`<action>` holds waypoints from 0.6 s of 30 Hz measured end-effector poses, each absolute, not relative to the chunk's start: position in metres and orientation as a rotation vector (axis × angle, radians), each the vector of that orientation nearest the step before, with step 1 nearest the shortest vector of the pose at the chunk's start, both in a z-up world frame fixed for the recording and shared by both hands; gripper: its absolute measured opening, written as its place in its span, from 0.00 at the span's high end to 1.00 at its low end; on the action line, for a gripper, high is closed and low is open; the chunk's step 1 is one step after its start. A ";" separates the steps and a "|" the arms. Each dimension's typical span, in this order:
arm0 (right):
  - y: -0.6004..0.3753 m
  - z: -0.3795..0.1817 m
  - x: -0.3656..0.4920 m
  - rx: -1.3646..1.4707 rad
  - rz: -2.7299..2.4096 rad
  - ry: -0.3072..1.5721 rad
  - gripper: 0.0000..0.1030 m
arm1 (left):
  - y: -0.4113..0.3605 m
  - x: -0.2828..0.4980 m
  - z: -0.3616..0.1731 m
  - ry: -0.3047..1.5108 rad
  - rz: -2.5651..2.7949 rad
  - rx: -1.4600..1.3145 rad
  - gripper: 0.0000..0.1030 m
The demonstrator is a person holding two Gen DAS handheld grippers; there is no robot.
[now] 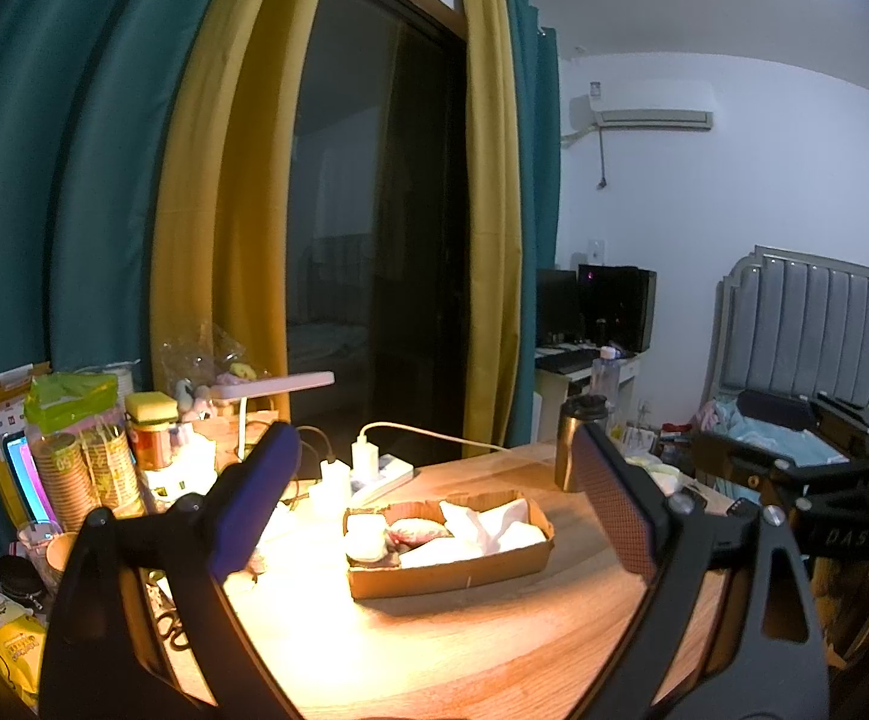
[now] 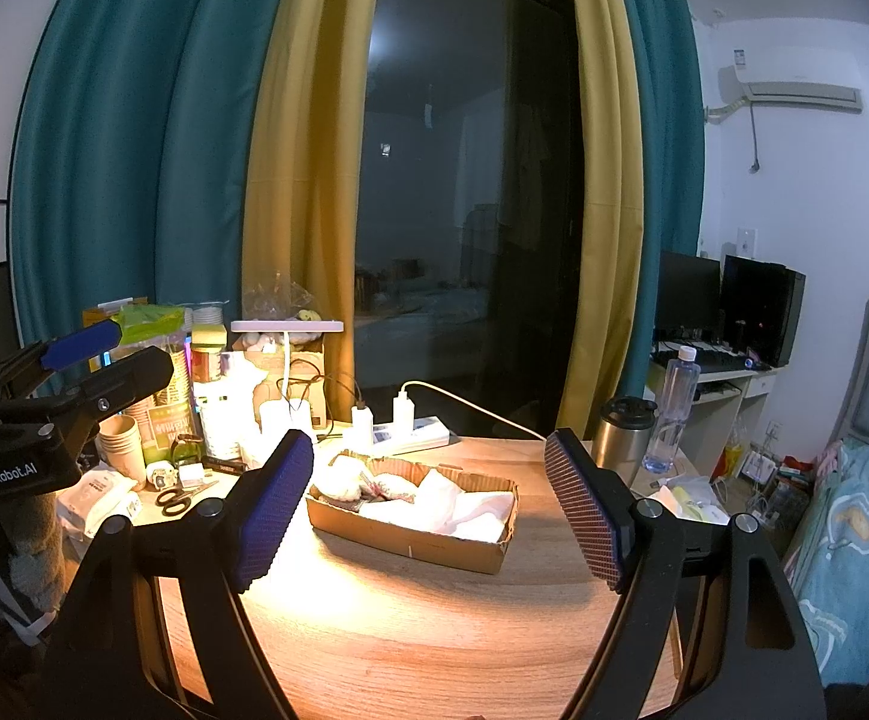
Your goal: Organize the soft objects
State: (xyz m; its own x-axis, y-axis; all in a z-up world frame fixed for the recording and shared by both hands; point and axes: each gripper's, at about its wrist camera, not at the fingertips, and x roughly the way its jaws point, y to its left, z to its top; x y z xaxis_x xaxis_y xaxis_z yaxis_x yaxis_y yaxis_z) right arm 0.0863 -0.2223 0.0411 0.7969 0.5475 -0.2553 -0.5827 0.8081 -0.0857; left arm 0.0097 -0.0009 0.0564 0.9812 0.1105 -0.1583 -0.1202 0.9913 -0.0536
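— So, what sits ahead of the grippers?

— One cardboard tray (image 2: 413, 531), straight beyond the right gripper (image 2: 431, 507) and a little past the left gripper (image 1: 434, 504). Both have their jaws spread wide, nothing between the pads, and neither touches the tray.

— And the soft things?

— All inside it. I count one crumpled white cloth (image 2: 470, 507) at the right end, one patterned pink piece (image 2: 389, 489) in the middle, and one pale rounded bundle (image 2: 338, 477) at the left end. More may lie underneath; I cannot tell.

— Room to move?

— Bare wooden table (image 2: 434, 630) between both grippers and the tray's near wall. Left of the tray it gets crowded: one pair of scissors (image 2: 179, 498), stacked paper cups (image 2: 122, 450), and one desk lamp (image 2: 287, 327) overhanging. Behind the tray, one power strip (image 2: 416, 432) with two white chargers plugged in. To the right, one steel tumbler (image 2: 623, 435) and one clear water bottle (image 2: 671, 411) stand near the table's far right edge.
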 end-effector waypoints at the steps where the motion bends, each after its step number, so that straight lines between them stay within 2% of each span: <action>1: -0.223 0.041 0.086 -0.162 0.609 0.224 0.20 | 0.000 0.010 0.056 0.156 0.116 -0.063 0.10; 18: -0.222 0.042 0.086 -0.162 0.608 0.226 0.20 | 0.005 0.010 0.053 0.147 0.106 -0.064 0.10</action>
